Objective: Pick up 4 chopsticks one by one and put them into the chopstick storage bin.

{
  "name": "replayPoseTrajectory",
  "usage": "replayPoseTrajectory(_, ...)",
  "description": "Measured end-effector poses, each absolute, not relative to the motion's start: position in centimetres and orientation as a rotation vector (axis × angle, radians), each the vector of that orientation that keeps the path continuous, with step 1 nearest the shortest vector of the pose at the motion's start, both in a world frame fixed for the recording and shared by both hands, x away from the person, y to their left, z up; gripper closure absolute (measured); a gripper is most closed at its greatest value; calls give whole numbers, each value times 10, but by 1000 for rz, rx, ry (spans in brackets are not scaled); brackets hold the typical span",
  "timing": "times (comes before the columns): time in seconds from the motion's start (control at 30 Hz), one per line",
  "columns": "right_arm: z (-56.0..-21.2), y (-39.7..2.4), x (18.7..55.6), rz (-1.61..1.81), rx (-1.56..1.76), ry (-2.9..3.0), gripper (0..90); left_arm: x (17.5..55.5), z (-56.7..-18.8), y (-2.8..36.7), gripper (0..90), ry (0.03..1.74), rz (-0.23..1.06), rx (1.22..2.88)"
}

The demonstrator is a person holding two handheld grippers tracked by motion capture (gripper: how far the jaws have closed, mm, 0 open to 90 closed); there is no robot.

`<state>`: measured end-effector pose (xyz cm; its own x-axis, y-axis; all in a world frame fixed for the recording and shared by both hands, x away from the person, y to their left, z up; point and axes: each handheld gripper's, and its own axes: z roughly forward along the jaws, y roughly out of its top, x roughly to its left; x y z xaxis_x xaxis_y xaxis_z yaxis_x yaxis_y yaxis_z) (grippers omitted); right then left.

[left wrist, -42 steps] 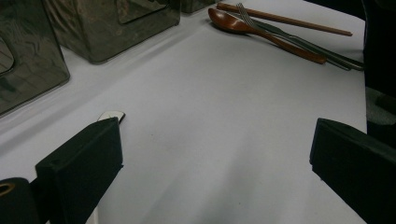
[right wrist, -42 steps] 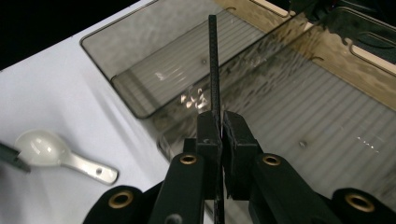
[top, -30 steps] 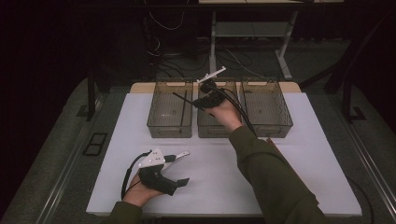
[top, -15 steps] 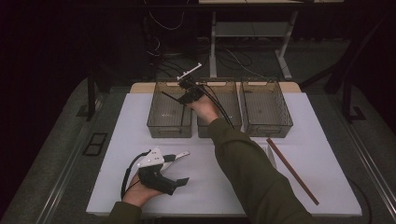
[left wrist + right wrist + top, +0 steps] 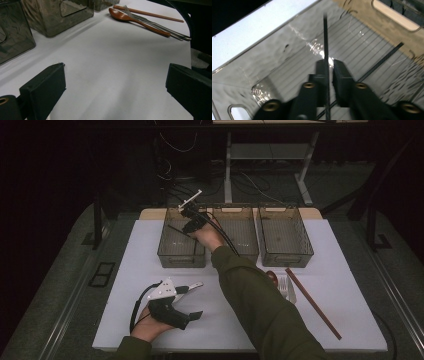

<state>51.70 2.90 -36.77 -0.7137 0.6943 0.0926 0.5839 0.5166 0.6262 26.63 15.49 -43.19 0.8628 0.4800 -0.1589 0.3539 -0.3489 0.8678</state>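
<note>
right gripper (image 5: 186,222): has swung over from the middle bin to hang above the left bin (image 5: 170,256), sitting a bit lower now too.
jaws: they've just been easing apart. in the right gripper view a black chopstick (image 5: 325,42) runs up between the pads with a sliver of gap on one side, so the pinch looks like it's letting go.
second chopstick (image 5: 382,61): already lying slantwise on the bin floor.
meaning: looks like the drop-off for the pair, release under way.
left gripper (image 5: 192,301): parked on the white mat (image 5: 125,285), jaws spread wide, nothing in them.
left to sort: wooden spoon (image 5: 130,18), fork (image 5: 155,23), brown chopstick (image 5: 312,302), near the right bin (image 5: 285,237).
</note>
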Motion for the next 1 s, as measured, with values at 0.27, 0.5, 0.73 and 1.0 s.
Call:
replayPoseTrajectory(0.27, -358, 18, 515, 1012, 1091, 2592, 590, 266, -432, 154, 17, 609, 151, 1974)
replayPoseTrajectory(0.5, -345, 2, 503, 1087, 1072, 2600, 513, 267, -432, 154, 17, 606, 157, 1981)
replayPoseTrajectory(0.73, -335, -24, 488, 1134, 1044, 2585, 446, 266, -432, 154, 17, 615, 156, 1984)
replayPoseTrajectory(1.0, -328, -58, 469, 1158, 1021, 2569, 426, 266, -433, 153, 17, 619, 153, 1990)
